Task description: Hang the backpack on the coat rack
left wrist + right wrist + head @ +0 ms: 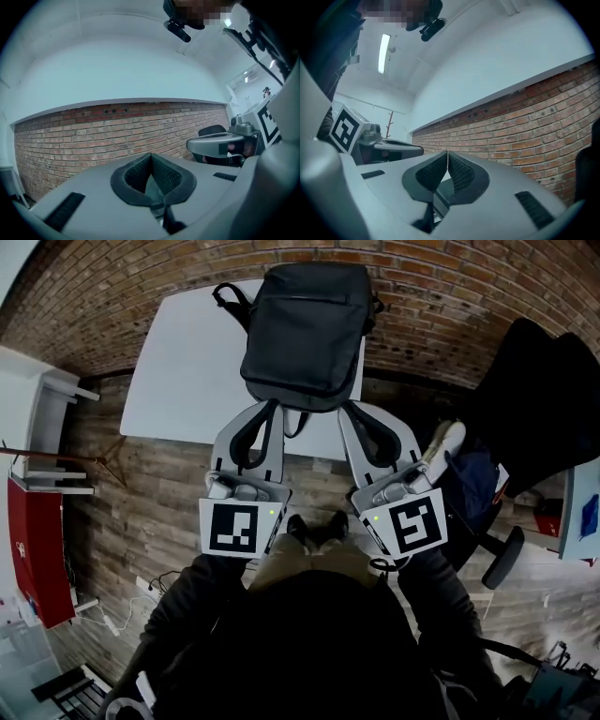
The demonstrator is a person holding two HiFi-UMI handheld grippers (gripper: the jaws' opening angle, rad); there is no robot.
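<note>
We hold the left gripper (272, 409) and right gripper (346, 410) pinched fully shut, empty. The backpack (305, 320) lies along the white table's (178, 362) right edge. The thin reddish stand far off may be the coat rack (389, 123).

You have two claws, the left gripper (271, 409) and the right gripper (350, 411), one backpack (305, 320) just ahead of their tips, one white table (178, 371) beneath it, and one black chair (527, 395) to the right of the right claw.
</note>
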